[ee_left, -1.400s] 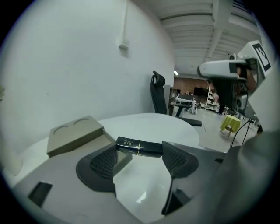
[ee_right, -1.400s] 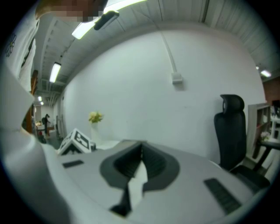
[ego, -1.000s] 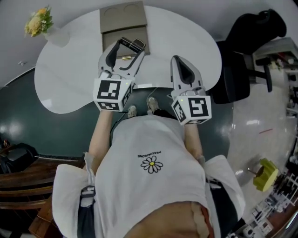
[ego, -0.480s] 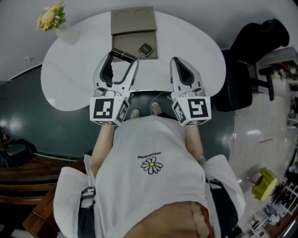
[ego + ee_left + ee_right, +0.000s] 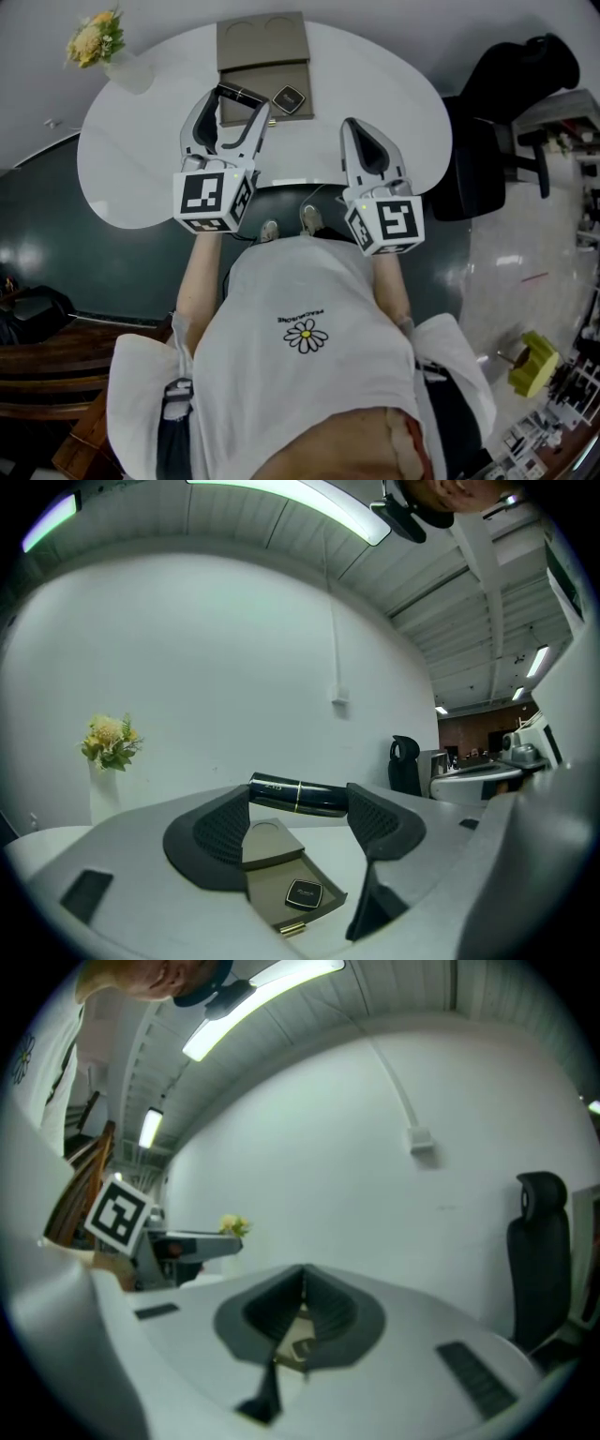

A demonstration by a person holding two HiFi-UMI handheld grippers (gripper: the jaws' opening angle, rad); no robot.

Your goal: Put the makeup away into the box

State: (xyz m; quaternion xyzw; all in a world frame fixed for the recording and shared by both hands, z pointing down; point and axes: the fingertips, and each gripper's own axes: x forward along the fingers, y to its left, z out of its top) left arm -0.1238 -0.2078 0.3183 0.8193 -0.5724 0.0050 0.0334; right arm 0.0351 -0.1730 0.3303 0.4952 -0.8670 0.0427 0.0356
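Gripping a dark makeup tube (image 5: 231,92) crosswise in the wide-set left gripper (image 5: 242,100), forearm outstretched, above the box (image 5: 251,77) at the table's (image 5: 141,159) far edge. From the left gripper view, hovering over a compact (image 5: 303,893) inside that box. From its own view, holding the right gripper (image 5: 301,1309) level, jaws pressed together, empty.

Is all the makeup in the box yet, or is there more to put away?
Nearly. A square black compact already lies in the open box. The left gripper has a dark tube clamped crosswise between its jaws, close to the box, so that one should go in next. The right gripper is shut and empty. I see no other makeup on the table.
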